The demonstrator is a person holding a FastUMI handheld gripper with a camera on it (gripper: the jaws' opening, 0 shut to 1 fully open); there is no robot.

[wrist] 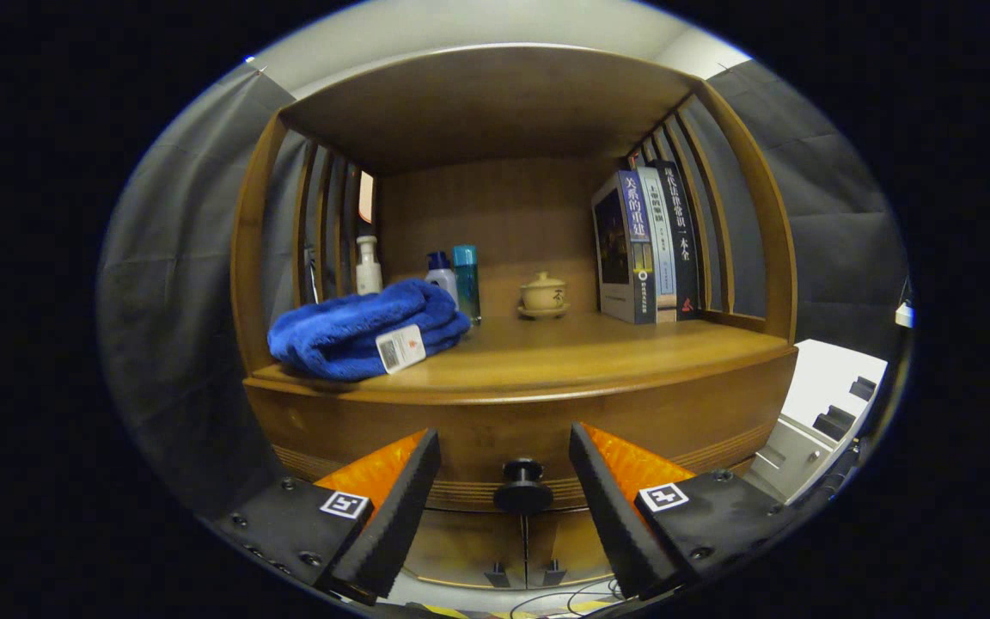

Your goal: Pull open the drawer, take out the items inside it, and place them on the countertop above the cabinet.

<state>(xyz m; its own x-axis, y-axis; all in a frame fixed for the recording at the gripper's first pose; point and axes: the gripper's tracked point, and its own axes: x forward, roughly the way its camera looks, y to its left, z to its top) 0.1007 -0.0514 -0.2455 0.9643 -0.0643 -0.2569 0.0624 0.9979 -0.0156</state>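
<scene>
Grey cloth walls [177, 284] flank a slatted wooden shelf unit [512, 112].

We held the gripper [504, 490] before the cabinet [512, 421], its fingers spread apart, with the drawer knob [522, 486] between them and just beyond their tips, untouched. Above the drawer [512, 430] ran the countertop [598, 352]. On its left front lay a folded towel [366, 331]. Behind the towel stood a pump bottle [367, 265] at the far left and two more bottles [454, 277] to its right. A lidded cup [543, 295] sat at mid-back. A row of books [645, 245] stood upright at the right, against the slatted side.
</scene>
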